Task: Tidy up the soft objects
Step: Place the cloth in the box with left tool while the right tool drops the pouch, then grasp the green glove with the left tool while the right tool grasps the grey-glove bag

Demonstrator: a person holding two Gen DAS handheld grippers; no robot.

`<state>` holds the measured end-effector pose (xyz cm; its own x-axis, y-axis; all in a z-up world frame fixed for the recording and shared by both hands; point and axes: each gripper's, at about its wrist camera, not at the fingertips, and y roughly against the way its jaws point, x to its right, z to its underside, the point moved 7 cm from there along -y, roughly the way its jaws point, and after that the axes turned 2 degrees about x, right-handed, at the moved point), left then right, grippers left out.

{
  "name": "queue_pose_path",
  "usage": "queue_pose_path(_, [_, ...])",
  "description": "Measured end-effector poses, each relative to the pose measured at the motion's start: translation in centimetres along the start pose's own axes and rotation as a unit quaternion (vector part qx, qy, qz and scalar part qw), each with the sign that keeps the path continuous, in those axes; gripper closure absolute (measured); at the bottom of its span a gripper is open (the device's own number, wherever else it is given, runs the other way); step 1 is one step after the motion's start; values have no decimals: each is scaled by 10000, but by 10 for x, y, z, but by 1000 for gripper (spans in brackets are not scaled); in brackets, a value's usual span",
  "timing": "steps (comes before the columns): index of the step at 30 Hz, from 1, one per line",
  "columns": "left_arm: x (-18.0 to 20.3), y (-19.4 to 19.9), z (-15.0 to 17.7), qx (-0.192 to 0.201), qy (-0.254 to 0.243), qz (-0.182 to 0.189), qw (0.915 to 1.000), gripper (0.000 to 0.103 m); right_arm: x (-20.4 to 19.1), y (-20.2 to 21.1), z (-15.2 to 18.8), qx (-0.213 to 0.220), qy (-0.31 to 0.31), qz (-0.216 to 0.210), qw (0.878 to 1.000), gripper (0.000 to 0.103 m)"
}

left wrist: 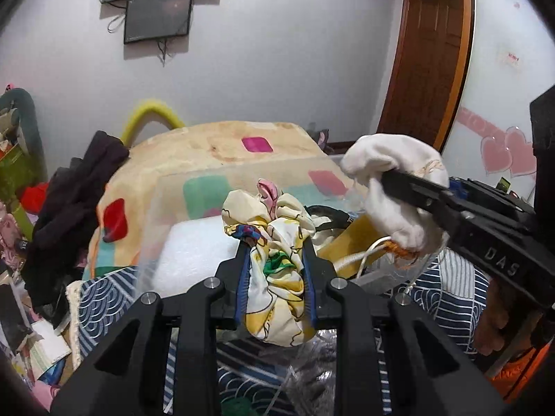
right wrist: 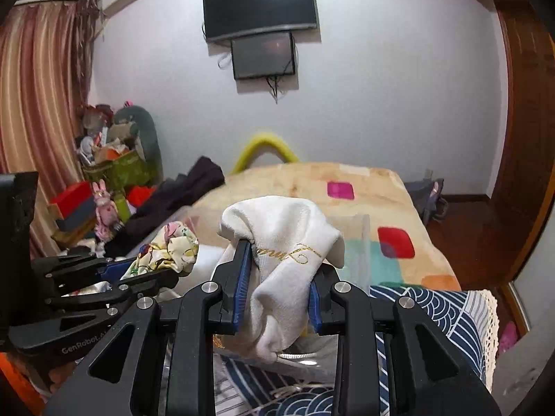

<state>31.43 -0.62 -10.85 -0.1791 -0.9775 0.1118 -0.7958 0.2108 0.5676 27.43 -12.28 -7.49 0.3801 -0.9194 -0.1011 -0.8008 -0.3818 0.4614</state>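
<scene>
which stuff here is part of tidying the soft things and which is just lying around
In the job:
- printed cloth bundle in left hand-held gripper
- white cloth pouch in right hand-held gripper
- clear bin

Lying about:
- dark clothes
- wall screens
- patterned blanket

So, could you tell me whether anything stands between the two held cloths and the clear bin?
Nothing visible does. The patterned cloth in the left tool and the white cloth in the right tool hang over the open-topped clear bin.

the printed cloth (left wrist: 277, 263) looks silky; the white pouch (right wrist: 288, 260) is matt fabric; the bin (left wrist: 180, 215) is clear plastic.
</scene>
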Motion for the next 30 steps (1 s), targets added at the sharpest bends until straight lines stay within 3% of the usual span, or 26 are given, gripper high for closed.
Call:
queue_pose_path(6, [4,-24,3,-178,-122,-108,9997,74,10,-19,12,-340,-162,-82,9993,76])
queue_pose_path(8, [2,-26,6,-207,-132,-152,9996,66,11,-20,13,-362,-240,-113,9990,74])
queue_pose_path(10, [0,-28,7,-223,-85,-167,9996,53,12,-19,13,-380,-257,-133,9989,63])
queue_pose_path(13, [1,-27,7,-223,-47,-94,9997,44,13,-18,13,-462,-265,-65,9986,45])
queue_pose_path(16, [3,-21,7,-153,-122,-247,9995,28,14,-11,11,-411,-253,-50,9988,41])
queue_pose_path(23, [8,4,5,-15,-220,-274,9994,25,12,6,1,-239,-17,-23,9997,37])
queue_pose_path(30, [8,47,9,266,-258,-318,9988,19,1,38,-8,166,188,-2,9997,26])
